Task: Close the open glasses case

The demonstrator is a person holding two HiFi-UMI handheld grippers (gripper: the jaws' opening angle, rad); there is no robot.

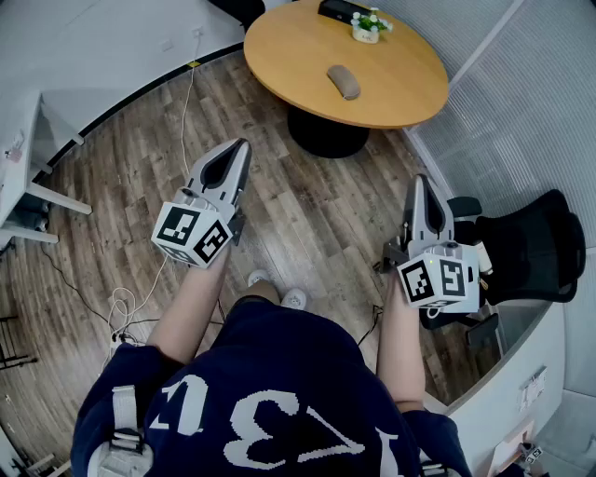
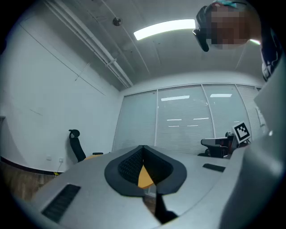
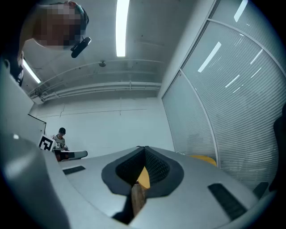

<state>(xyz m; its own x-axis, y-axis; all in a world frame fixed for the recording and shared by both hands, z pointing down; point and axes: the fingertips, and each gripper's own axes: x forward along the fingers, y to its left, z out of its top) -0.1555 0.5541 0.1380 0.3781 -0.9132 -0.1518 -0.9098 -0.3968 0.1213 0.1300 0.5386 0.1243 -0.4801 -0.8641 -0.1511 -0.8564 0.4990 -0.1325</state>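
Note:
A grey-brown oblong glasses case (image 1: 344, 81) lies on the round wooden table (image 1: 279, 56) at the far middle of the head view; from here I cannot tell how its lid stands. My left gripper (image 1: 243, 145) hangs over the wood floor, well short of the table, shut and holding nothing. My right gripper (image 1: 420, 180) is level with it on the right, also shut and bare. In the left gripper view the jaws (image 2: 143, 147) meet at the tips, with a sliver of the table's orange top behind them. The right gripper view shows the same closed tips (image 3: 144, 148).
A small potted plant (image 1: 370, 26) and a black object (image 1: 340, 9) sit at the table's far edge. A black office chair (image 1: 531, 247) stands right, against the glass wall. A white desk (image 1: 19, 158) is at left. Cables (image 1: 186, 102) run across the floor.

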